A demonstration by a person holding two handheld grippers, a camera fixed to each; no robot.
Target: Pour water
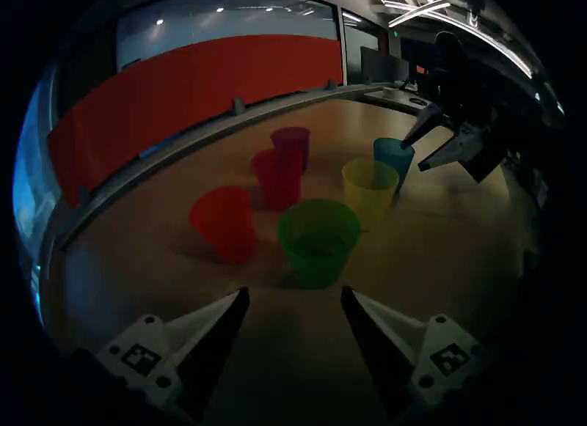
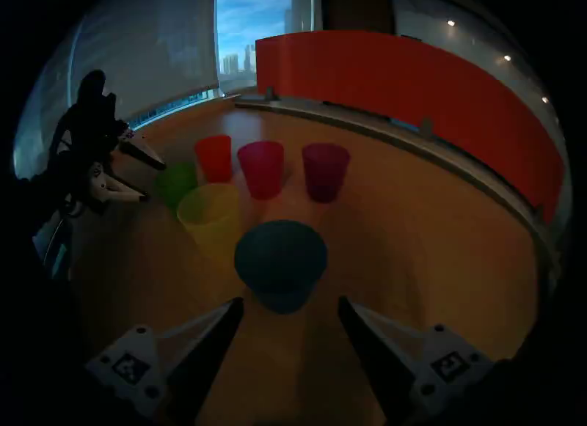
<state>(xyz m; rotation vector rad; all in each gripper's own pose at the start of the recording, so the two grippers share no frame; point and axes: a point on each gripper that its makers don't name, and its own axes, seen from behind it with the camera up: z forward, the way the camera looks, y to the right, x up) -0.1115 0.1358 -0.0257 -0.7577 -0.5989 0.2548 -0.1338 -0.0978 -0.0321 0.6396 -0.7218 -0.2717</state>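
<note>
Several plastic cups stand on a wooden table (image 1: 440,228). In the left gripper view a green cup (image 1: 318,241) is nearest, just ahead of my open left gripper (image 1: 295,298), with an orange-red cup (image 1: 224,223), a red cup (image 1: 278,178), a purple cup (image 1: 291,144), a yellow cup (image 1: 369,191) and a blue cup (image 1: 394,158) behind. The right gripper (image 1: 413,155) hangs open beside the blue cup. In the right gripper view the blue cup (image 2: 281,265) sits just ahead of my open right gripper (image 2: 290,303); the left gripper (image 2: 154,180) stands open at the far left near the green cup (image 2: 176,184).
A raised rail (image 1: 220,125) and a red wall panel (image 1: 198,89) run along the table's far edge. Windows (image 2: 249,30) lie beyond the table. The yellow cup (image 2: 211,217), orange-red cup (image 2: 214,158), red cup (image 2: 261,168) and purple cup (image 2: 325,171) crowd the middle.
</note>
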